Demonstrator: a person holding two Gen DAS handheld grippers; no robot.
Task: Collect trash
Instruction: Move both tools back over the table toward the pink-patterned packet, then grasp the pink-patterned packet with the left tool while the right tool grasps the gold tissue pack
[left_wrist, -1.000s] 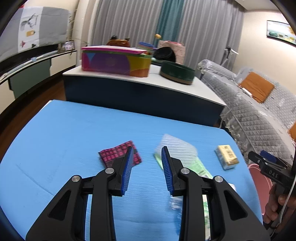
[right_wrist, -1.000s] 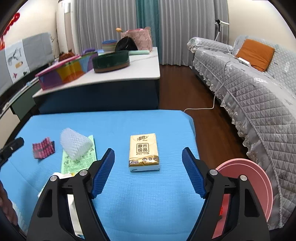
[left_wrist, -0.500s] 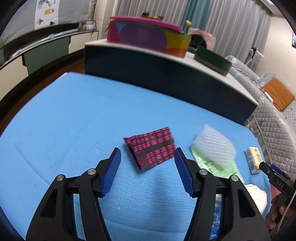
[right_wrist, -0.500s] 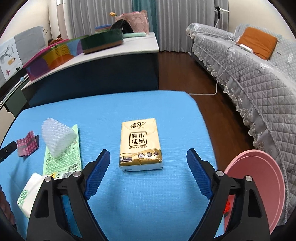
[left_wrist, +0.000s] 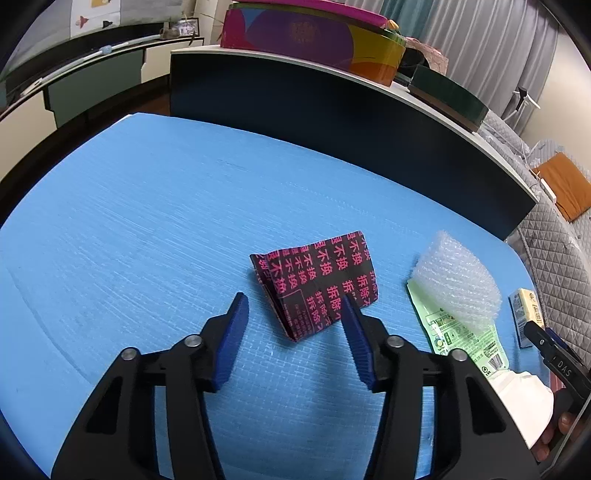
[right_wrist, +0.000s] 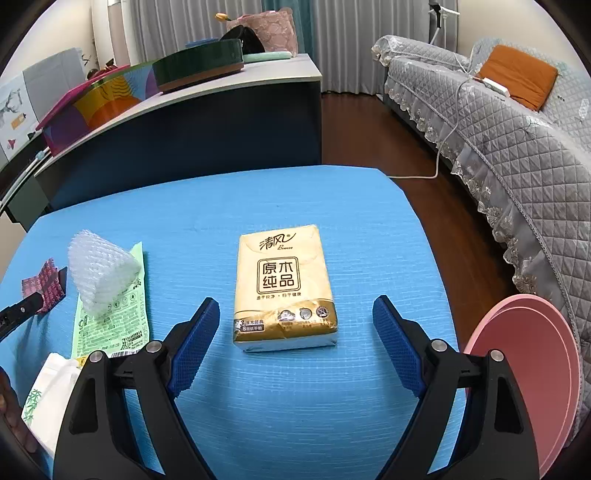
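Note:
A folded black wrapper with pink print (left_wrist: 314, 280) lies on the blue table (left_wrist: 147, 221). My left gripper (left_wrist: 293, 301) is open and low over the table, with the wrapper's near end between its fingertips. Right of the wrapper lie a white bubble-wrap piece (left_wrist: 456, 280) and a green wrapper (left_wrist: 458, 336). A yellow tissue pack (right_wrist: 284, 291) lies in the middle of the right wrist view. My right gripper (right_wrist: 295, 306) is wide open around the pack's near end. The bubble wrap (right_wrist: 99, 273), the green wrapper (right_wrist: 110, 325) and the black wrapper (right_wrist: 40, 284) show at the left of that view.
A white tissue packet (right_wrist: 48, 395) lies near the table's front edge. A pink round bin (right_wrist: 524, 380) stands past the table's right edge. A long counter (right_wrist: 221, 92) with colourful boxes stands behind the table. A grey sofa (right_wrist: 498, 122) is on the right.
My left gripper has swung left from the bubble wrap to the black wrapper, come closer and opened wider. My right gripper has closed in on the tissue pack and opened wider.

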